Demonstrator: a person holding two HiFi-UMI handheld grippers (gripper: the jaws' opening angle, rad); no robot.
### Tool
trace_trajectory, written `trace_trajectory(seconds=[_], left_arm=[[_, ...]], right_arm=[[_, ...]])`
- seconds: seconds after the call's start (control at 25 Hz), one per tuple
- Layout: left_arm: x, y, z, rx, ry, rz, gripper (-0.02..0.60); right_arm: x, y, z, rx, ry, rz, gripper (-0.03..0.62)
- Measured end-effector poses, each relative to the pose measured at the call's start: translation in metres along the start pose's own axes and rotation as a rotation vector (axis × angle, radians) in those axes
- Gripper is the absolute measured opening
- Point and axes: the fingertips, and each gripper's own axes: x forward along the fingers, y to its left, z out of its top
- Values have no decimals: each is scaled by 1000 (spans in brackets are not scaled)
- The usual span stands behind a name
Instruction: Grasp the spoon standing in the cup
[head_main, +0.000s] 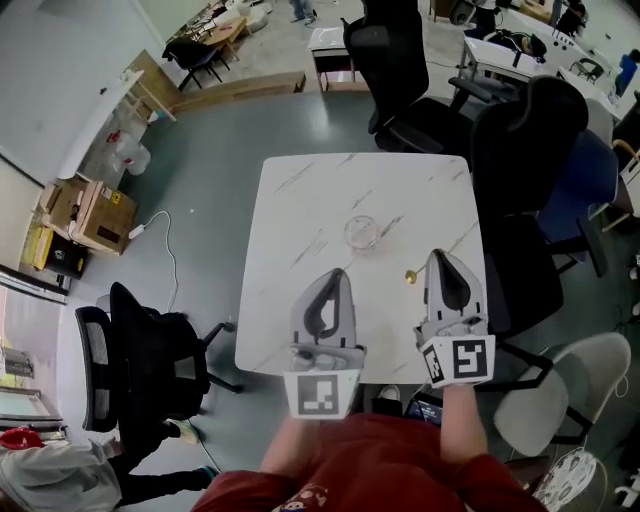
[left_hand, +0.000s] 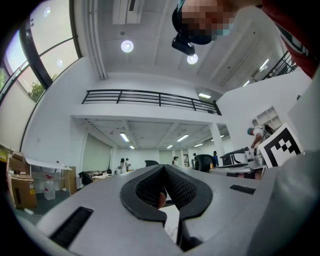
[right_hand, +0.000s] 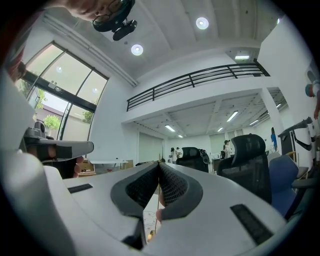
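A clear glass cup (head_main: 361, 232) stands near the middle of the white marble table (head_main: 300, 200), with nothing standing in it. My right gripper (head_main: 437, 256) hovers to the cup's right and nearer to me, shut on the thin handle of a gold spoon (head_main: 410, 277). In the right gripper view the handle runs down from the closed tips (right_hand: 159, 163) to the spoon's bowl (right_hand: 150, 235), and the cup (right_hand: 149, 216) shows below. My left gripper (head_main: 336, 272) is over the table's near half, jaws together, nothing between them; its tips (left_hand: 164, 166) point at the far room.
Black office chairs (head_main: 400, 70) crowd the table's far and right sides, with a blue one (head_main: 575, 200) and a grey one (head_main: 560, 390) at the right. Another black chair (head_main: 140, 360) stands at the left. Cardboard boxes (head_main: 85, 215) lie on the floor.
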Motion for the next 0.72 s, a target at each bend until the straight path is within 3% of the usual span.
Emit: trace_trajectory(seconds=[0.72], left_arm=[[-61, -53, 44, 48, -80, 39, 9]], right_arm=[[-85, -2, 58, -46, -119, 57, 14]])
